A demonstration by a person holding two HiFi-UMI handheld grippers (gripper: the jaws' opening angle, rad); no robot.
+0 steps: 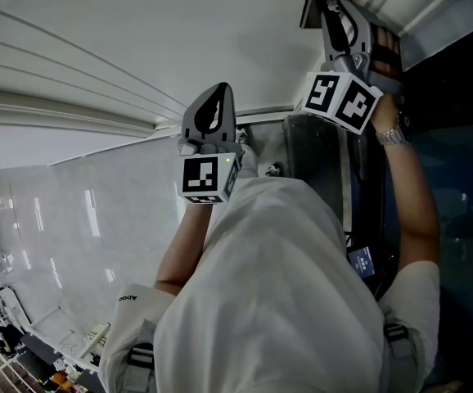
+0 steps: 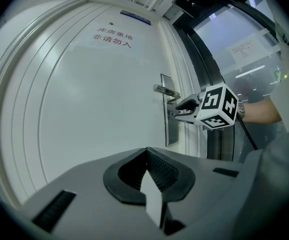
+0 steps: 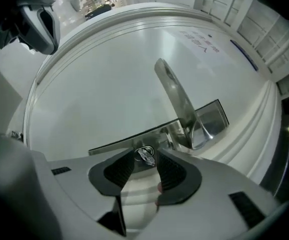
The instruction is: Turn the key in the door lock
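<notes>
The key (image 3: 146, 157) sticks out of the lock in the metal plate (image 3: 207, 115) on the white door (image 2: 94, 104), just under the lever handle (image 3: 177, 99). My right gripper (image 3: 146, 153) is open, one pad on each side of the key head with small gaps between. From the left gripper view that right gripper (image 2: 177, 110) reaches level to the plate (image 2: 170, 129) below the handle (image 2: 165, 90). My left gripper (image 2: 147, 153) is shut on nothing, held back from the door; in the head view it (image 1: 222, 88) hangs left of the right gripper (image 1: 328, 2).
A dark frame with glass panels (image 2: 219, 59) borders the door on the lock side. Red lettering (image 2: 112, 36) and a small blue plate (image 2: 135, 17) sit high on the door. The person's torso (image 1: 277, 301) fills the lower head view.
</notes>
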